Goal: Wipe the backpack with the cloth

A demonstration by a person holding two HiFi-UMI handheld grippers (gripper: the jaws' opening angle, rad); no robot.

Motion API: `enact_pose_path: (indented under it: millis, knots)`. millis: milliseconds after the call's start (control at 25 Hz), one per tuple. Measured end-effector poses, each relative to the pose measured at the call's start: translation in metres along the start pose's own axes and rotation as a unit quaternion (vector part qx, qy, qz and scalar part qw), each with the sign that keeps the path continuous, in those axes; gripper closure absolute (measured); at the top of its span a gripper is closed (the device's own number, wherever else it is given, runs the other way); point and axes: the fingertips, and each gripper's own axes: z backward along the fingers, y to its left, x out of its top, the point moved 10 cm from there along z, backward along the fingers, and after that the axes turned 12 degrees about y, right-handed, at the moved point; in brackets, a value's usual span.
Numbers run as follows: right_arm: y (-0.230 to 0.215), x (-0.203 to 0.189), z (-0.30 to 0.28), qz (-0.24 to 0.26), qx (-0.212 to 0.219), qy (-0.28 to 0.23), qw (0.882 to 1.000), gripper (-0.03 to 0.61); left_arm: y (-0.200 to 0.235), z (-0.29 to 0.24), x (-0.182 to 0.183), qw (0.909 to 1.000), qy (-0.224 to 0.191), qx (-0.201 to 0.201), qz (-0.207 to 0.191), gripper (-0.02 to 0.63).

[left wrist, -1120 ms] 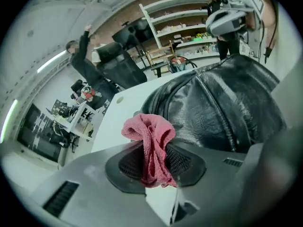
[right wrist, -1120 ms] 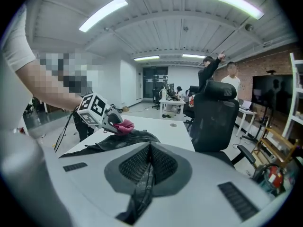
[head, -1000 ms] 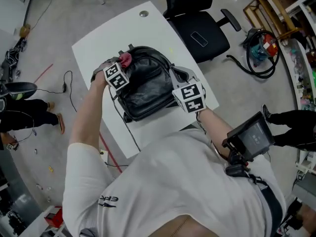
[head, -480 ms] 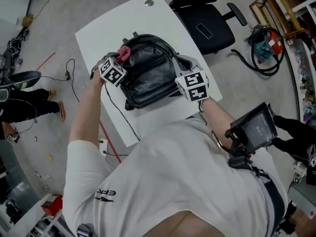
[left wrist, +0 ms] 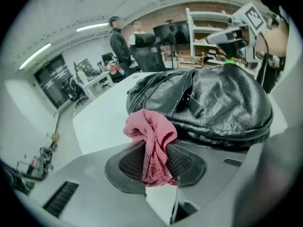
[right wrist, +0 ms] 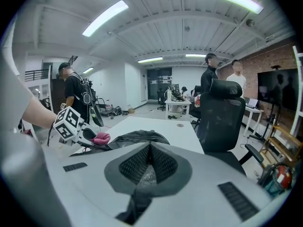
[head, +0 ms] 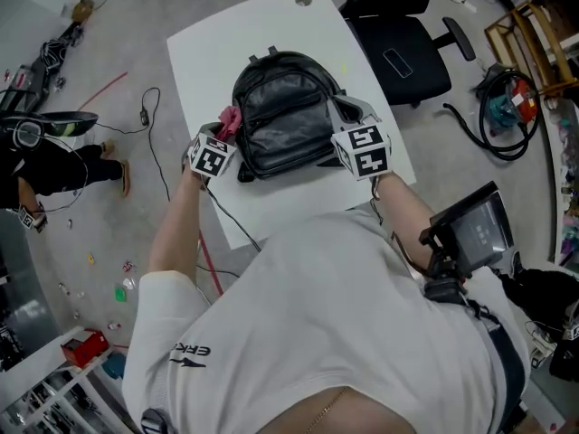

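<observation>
Head view: cloth [head: 228,119] in left gripper [head: 224,134] now lower along backpack [head: 288,116] side

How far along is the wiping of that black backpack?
Done: the left gripper is shut on the pink cloth, and the right gripper grips a grey strap of the backpack, probably to steady it. In hand: the cloth is at the backpack's left side. Left: likely most of the surface. No wiped patch shows, so progress is unclear.
</observation>
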Motion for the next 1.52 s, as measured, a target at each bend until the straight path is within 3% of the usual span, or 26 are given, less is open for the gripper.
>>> enact_pose_path:
  millis: [80, 160, 240, 520, 720, 1000, 1240, 1320, 1520]
  knots:
    - [0.001, -0.002, 0.004, 0.001, 0.002, -0.003, 1.0, 0.575, -0.006, 0.009, -0.015, 0.9962, -0.029, -0.015, 0.081, 0.508]
    - [0.001, -0.004, 0.008, 0.0, 0.005, -0.004, 1.0, 0.575, -0.013, 0.016, -0.027, 0.9849, -0.055, -0.035, 0.16, 0.508]
    - [0.001, -0.007, 0.011, 0.0, 0.009, -0.003, 1.0, 0.575, -0.02, 0.02, -0.038, 0.9755, -0.062, -0.044, 0.207, 0.508]
    - [-0.002, -0.013, 0.025, -0.002, 0.031, -0.003, 0.999, 0.575, -0.067, 0.035, -0.07, 0.9535, -0.072, -0.075, 0.283, 0.509]
    - [-0.008, -0.012, 0.019, -0.003, 0.048, -0.011, 0.999, 0.575, -0.081, 0.038, -0.071, 0.9292, -0.107, -0.075, 0.346, 0.508]
    - [-0.01, -0.019, 0.028, -0.004, 0.079, -0.013, 0.997, 0.575, -0.112, 0.061, -0.075, 0.9083, -0.129, -0.068, 0.392, 0.509]
    - [0.004, -0.032, 0.047, -0.001, 0.104, -0.03, 0.994, 0.575, -0.154, 0.08, -0.097, 0.8669, -0.174, -0.077, 0.461, 0.509]
    - [0.003, -0.034, 0.047, 0.0, 0.109, -0.032, 0.994, 0.575, -0.16, 0.08, -0.099, 0.8639, -0.184, -0.08, 0.462, 0.509]
    - [-0.004, -0.038, 0.044, -0.004, 0.095, -0.025, 0.995, 0.575, -0.156, 0.078, -0.098, 0.8781, -0.18, -0.064, 0.439, 0.508]
